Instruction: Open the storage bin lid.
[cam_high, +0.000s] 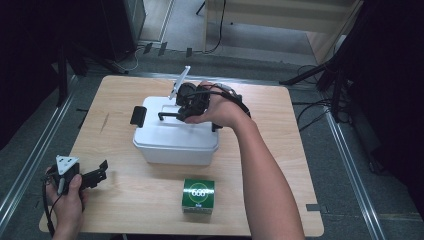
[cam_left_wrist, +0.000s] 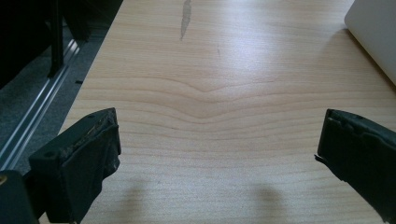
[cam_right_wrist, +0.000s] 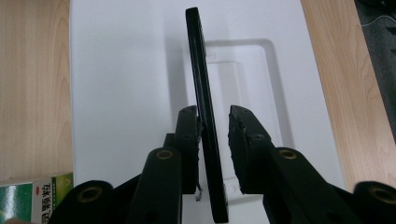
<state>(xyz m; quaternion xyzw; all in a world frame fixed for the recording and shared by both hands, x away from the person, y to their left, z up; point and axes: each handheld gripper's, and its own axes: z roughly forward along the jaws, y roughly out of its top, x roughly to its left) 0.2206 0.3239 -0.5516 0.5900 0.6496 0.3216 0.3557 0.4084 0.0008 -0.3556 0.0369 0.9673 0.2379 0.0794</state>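
At the 7 o'clock corner of the light wooden table (cam_high: 280, 150), the left gripper (cam_high: 102, 170) rests in the person's left hand (cam_high: 67, 197). Its jaws stand wide apart and nothing is between them; in the left gripper view there is bare wood under them, and a corner of the white plastic storage box (cam_left_wrist: 373, 32) appears at 1 o'clock, well apart from the gripper.

In the middle of the table stands this white plastic storage box (cam_high: 175, 142) with its white lid (cam_right_wrist: 121, 70) on top. A black latch clip (cam_high: 137, 116) sits on its end at 9 o'clock. On the lid, a thin black bar-shaped handle (cam_right_wrist: 200, 74) stands up on its edge, over the shallow rectangular recess (cam_right_wrist: 252, 74) of the lid.

The right gripper (cam_right_wrist: 215, 122) is above the lid, carried by the person's right hand (cam_high: 220, 111). Its jaws are narrow, and the black handle lies between them. In the right gripper view, the jaw at 9 o'clock touches the handle, while a small gap is visible between the handle and the jaw at 3 o'clock, so the grip is not yet complete. The handle runs from between the jaws towards 12 o'clock.

At 6 o'clock from the white box, near the table's front edge, stands a small green cardboard carton with white print (cam_high: 198, 196), apart from both grippers.
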